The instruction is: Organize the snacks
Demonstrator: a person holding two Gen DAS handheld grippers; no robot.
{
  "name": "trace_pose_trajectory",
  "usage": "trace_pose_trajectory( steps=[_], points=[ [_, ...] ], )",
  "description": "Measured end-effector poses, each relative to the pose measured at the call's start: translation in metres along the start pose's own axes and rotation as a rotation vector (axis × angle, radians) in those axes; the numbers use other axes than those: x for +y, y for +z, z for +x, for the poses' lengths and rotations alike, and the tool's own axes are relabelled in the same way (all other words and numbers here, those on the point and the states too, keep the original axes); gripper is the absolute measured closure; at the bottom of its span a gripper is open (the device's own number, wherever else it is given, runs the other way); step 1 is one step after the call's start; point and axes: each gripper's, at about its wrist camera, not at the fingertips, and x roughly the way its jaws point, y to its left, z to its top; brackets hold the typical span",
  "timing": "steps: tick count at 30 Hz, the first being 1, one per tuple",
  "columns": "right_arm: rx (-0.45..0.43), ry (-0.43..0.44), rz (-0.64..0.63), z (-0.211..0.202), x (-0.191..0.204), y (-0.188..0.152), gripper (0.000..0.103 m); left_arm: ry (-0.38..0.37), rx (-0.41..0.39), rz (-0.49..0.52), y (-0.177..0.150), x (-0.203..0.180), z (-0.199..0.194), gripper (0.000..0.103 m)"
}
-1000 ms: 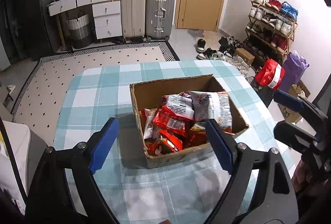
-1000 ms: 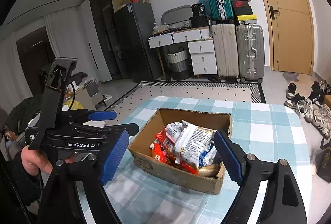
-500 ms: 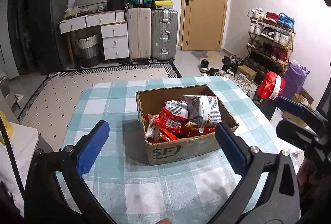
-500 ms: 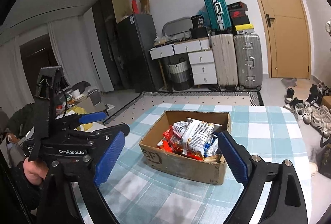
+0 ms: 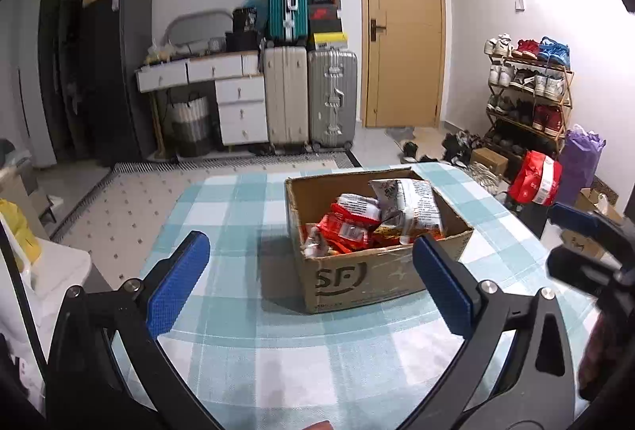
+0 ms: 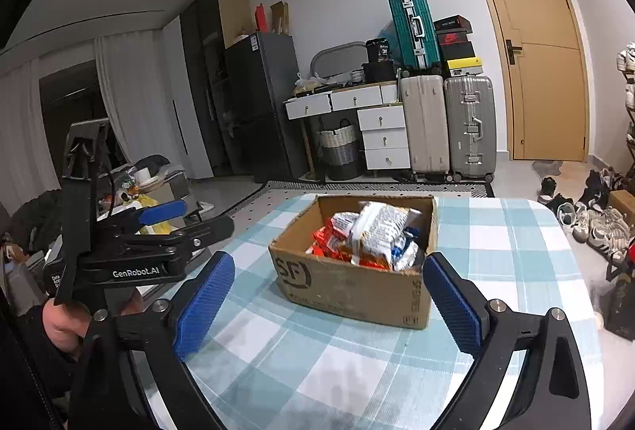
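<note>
A brown cardboard box (image 5: 357, 275) marked SF stands on the table with the teal checked cloth (image 5: 238, 311). It holds several snack packets, red ones (image 5: 345, 227) and a large white one (image 5: 412, 204) on top. My left gripper (image 5: 313, 287) is open and empty, held back from the box's near side. My right gripper (image 6: 329, 307) is open and empty, also short of the box (image 6: 349, 287). The packets (image 6: 377, 231) show in the right wrist view too. Each gripper appears at the edge of the other's view.
Suitcases (image 5: 309, 96), white drawers (image 5: 238, 104) and a door (image 5: 401, 49) stand at the far wall. A shoe rack (image 5: 528, 93) and bags (image 5: 535, 184) are to the right of the table. A dark fridge (image 6: 258, 104) stands at the left.
Both grippers have pulled back and tilted up from above the box, so the box looks smaller and its SF side shows. Both stayed open and empty.
</note>
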Motion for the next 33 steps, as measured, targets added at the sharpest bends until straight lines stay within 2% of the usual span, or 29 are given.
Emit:
trace_pose_trajectory(
  steps=[9,12,15,21,23,28,30,33],
  points=[
    [-0.06,-0.043,0.014,-0.01,-0.008,-0.03,0.004,0.018,-0.022,-0.053,-0.039,0.02,0.004,0.001],
    [-0.075,-0.059,0.005,-0.011,-0.011,-0.037,0.004,0.042,-0.08,-0.034,-0.051,0.022,0.005,0.001],
    [-0.094,-0.073,-0.002,-0.012,-0.015,-0.043,0.004,0.028,-0.11,-0.046,-0.059,0.026,0.004,0.001],
    [-0.089,-0.115,-0.009,-0.007,-0.025,-0.056,0.003,0.047,-0.069,-0.059,-0.073,0.031,0.022,0.001],
    [-0.09,-0.118,-0.009,-0.005,-0.027,-0.06,0.003,0.028,-0.077,-0.078,-0.076,0.034,0.023,0.001],
    [-0.098,-0.133,-0.031,-0.002,-0.029,-0.067,0.003,0.049,-0.07,-0.084,-0.083,0.04,0.032,0.001],
    [-0.101,-0.135,-0.042,-0.001,-0.029,-0.07,0.003,0.02,-0.084,-0.09,-0.087,0.042,0.033,0.001],
    [-0.102,-0.146,-0.051,-0.001,-0.029,-0.074,0.003,0.025,-0.103,-0.089,-0.09,0.042,0.033,0.001]
  ],
)
